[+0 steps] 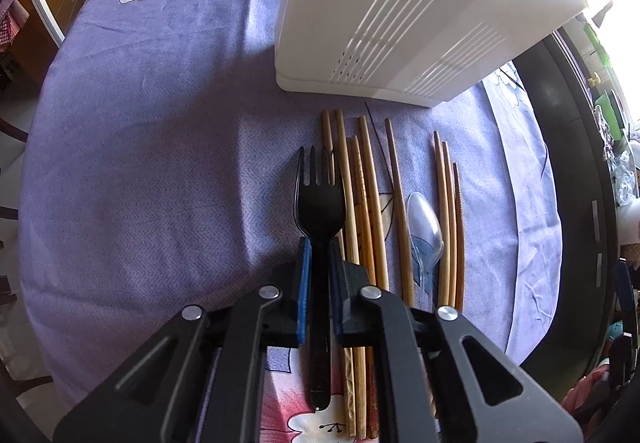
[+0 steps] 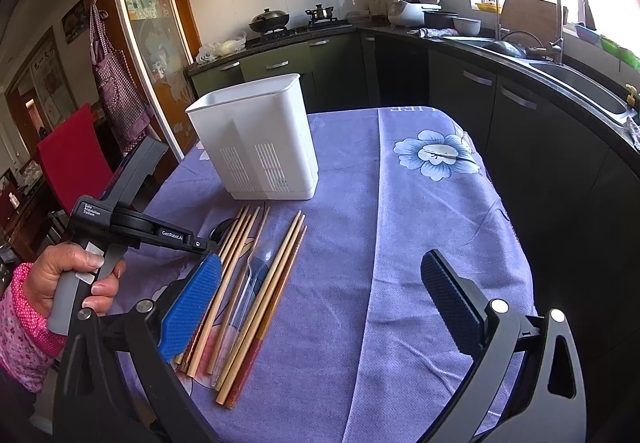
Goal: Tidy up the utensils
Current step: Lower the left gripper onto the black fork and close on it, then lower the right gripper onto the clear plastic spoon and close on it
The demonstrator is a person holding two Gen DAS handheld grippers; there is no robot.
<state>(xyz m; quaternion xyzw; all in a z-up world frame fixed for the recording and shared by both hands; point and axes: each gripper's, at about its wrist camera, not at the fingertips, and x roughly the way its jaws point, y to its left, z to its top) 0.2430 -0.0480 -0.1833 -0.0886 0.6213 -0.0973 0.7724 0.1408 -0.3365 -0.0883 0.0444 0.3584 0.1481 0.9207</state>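
Now left gripper [image 1: 318, 255] clamps the black fork [image 1: 318, 203]; right gripper [image 2: 320, 307] gapes; white caddy's [image 2: 256, 139] inside unseen

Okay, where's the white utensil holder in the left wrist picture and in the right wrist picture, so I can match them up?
Left wrist view: the white utensil holder fills the top right, standing beyond the far tips of the chopsticks.
Right wrist view: it stands upright left of centre in the upper middle, beyond the same chopsticks.
Shared landmark: the clear plastic spoon lying among the chopsticks on the purple cloth.
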